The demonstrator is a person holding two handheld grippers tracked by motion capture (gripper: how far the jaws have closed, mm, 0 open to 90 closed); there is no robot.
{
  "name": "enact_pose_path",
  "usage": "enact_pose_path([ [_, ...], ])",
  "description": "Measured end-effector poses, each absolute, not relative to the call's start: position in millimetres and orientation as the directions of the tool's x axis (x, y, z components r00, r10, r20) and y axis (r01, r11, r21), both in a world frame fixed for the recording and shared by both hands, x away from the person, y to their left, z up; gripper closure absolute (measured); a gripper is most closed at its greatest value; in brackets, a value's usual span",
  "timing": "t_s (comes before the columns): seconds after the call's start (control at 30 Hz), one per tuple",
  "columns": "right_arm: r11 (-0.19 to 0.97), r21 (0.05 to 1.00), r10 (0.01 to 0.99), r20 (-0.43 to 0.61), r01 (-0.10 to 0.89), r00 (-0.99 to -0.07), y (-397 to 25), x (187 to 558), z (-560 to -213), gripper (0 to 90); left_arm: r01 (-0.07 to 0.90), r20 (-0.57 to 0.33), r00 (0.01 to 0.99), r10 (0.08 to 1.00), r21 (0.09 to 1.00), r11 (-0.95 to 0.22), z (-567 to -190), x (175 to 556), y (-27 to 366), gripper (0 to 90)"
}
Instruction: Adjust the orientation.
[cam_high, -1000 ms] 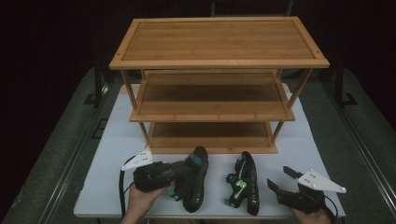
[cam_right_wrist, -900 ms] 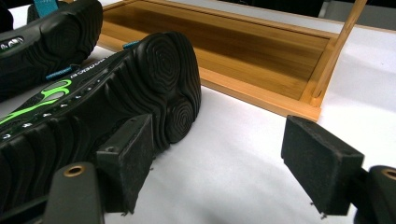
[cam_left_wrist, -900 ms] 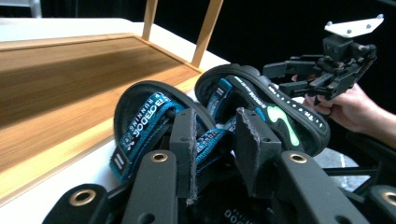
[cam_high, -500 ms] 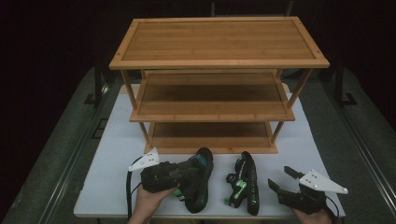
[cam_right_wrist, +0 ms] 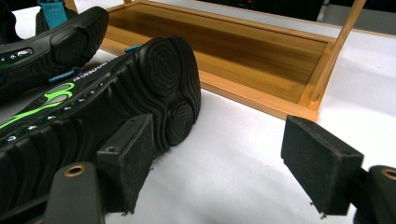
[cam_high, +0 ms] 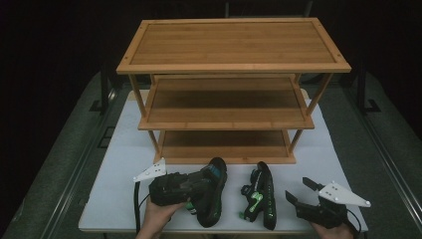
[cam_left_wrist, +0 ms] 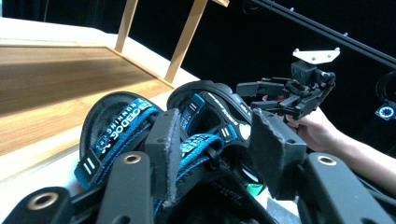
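Both hands low at the table's near edge, each holding a gripper.
Left gripper [cam_high: 196, 186] points right, jaws parted; right gripper [cam_high: 301, 194] points up-left, jaws spread wide.

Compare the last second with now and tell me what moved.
The left tongs slid rightward over the left black sandal with blue straps, their jaws now astride its straps. The right black sandal with green markings, the open right tongs and the three-tier bamboo rack stayed put.
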State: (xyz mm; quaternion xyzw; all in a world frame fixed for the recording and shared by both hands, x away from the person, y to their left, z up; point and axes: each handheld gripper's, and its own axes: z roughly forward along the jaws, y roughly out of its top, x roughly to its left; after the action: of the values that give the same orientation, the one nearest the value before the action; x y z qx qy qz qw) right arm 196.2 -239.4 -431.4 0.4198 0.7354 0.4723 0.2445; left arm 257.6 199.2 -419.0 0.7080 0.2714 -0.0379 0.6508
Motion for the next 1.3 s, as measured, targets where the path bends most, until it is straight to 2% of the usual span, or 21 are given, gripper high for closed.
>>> enact_pose_path([
  [0.2,0.201,0.901,0.848,0.036,0.385,-0.529,-239,196,-431,24.9,0.424,-0.392,0.843,0.369,0.906,-0.008,-421,255,198,45.2],
  [0.23,0.202,0.901,0.847,0.036,0.385,-0.53,-239,196,-431,24.9,0.416,-0.355,0.836,0.419,0.907,-0.063,-423,254,196,56.3],
  [0.27,0.202,0.901,0.847,0.036,0.385,-0.53,-239,196,-431,24.9,0.416,-0.355,0.836,0.419,0.907,-0.063,-423,254,196,62.1],
  [0.3,0.202,0.901,0.847,0.036,0.384,-0.53,-239,196,-431,24.9,0.4,-0.291,0.829,0.477,0.906,-0.141,-424,252,190,62.1],
  [0.33,0.204,0.901,0.847,0.034,0.384,-0.531,-238,196,-431,24.9,0.41,-0.299,0.846,0.441,0.894,-0.18,-428,252,183,61.2],
  [0.43,0.203,0.902,0.848,0.033,0.38,-0.529,-238,195,-430,24.9,0.389,-0.283,0.856,0.433,0.904,-0.178,-428,249,176,56.8],
  [0.53,0.197,0.905,0.849,0.036,0.378,-0.527,-240,195,-430,24.9,0.383,-0.279,0.865,0.417,0.904,-0.191,-426,249,172,56.9],
  [0.8,0.201,0.903,0.847,0.033,0.378,-0.531,-239,194,-429,25.0,0.356,-0.203,0.859,0.47,0.896,-0.264,-428,248,167,56.8],
  [1.17,0.203,0.905,0.84,0.035,0.374,-0.541,-237,193,-428,25.8,0.357,-0.206,0.856,0.473,0.898,-0.255,-430,248,164,56.4],
  [1.3,0.197,0.912,0.832,0.039,0.361,-0.554,-234,192,-424,29.1,0.354,-0.198,0.857,0.475,0.897,-0.264,-429,248,162,57.6],
])
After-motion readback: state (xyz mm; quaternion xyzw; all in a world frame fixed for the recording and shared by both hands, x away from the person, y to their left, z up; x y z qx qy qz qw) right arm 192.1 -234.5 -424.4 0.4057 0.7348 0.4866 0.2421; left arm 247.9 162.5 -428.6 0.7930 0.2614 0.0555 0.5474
